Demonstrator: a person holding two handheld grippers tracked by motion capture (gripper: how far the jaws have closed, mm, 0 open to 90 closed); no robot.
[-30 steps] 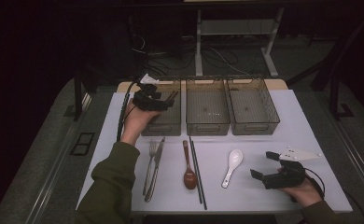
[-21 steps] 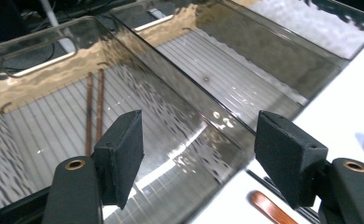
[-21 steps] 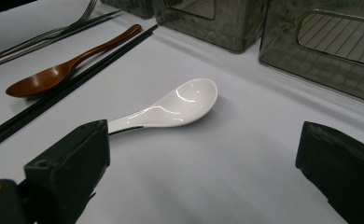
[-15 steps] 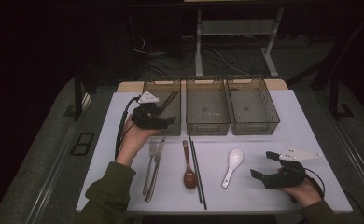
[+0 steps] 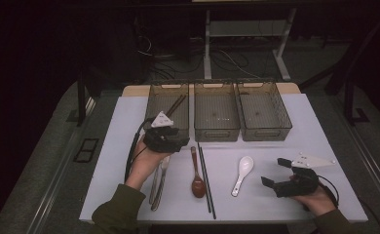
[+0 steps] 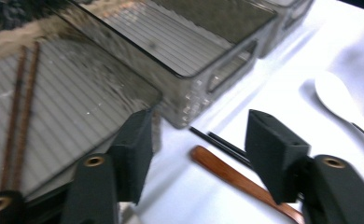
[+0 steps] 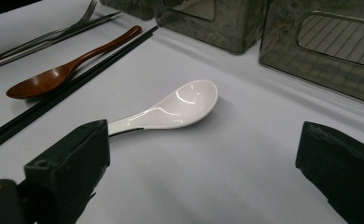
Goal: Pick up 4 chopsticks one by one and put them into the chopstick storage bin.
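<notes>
The left gripper [image 5: 174, 143], jaws apart and just closing on nothing, hovers over the brown wooden spoon [image 5: 196, 174], whose bowl is cut off in its own view. At four o'clock, the right gripper [image 5: 275, 174] rests with jaws wide apart near the white ceramic spoon [image 5: 242, 173].

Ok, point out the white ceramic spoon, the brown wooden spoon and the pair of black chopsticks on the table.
white ceramic spoon [image 7: 189, 100]: right gripper view, bowl.
brown wooden spoon [image 5: 198, 186]: high view, bowl.
pair of black chopsticks [image 5: 206, 180]: high view, mid-shaft.
</notes>
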